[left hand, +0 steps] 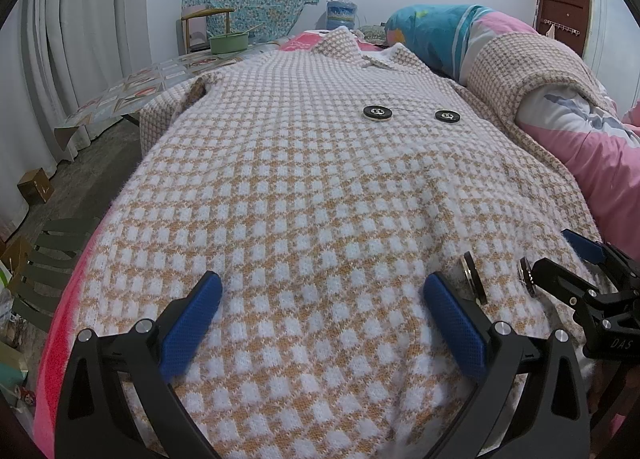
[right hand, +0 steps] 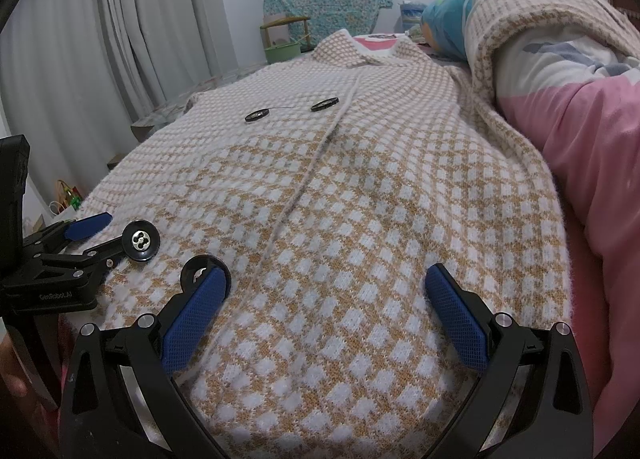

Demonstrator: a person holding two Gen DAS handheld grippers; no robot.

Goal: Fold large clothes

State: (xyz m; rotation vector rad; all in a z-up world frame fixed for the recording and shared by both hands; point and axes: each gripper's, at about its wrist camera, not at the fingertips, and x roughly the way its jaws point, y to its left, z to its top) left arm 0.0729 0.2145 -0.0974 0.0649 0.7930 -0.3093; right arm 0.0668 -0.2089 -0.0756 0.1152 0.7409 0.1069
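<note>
A tan-and-white checked knit coat [left hand: 304, 163] with large black buttons [left hand: 378, 113] lies front up, spread flat along the bed; it also shows in the right wrist view [right hand: 360, 187]. Its right sleeve drapes over the rolled quilt [left hand: 516, 67]. My left gripper [left hand: 324, 291] is open, its blue fingers resting on the hem at the coat's left side. My right gripper [right hand: 328, 291] is open over the hem's right side, and it shows at the right edge of the left wrist view [left hand: 580, 259]. The left gripper shows at the left edge of the right wrist view [right hand: 86, 231].
A rolled pink, white and blue quilt [right hand: 560, 91] lies along the bed's right side. A table with a patterned cloth [left hand: 132, 91] and a green basin [left hand: 228, 42] stands at the far left, by grey curtains [left hand: 72, 39]. Boxes [left hand: 36, 187] sit on the floor.
</note>
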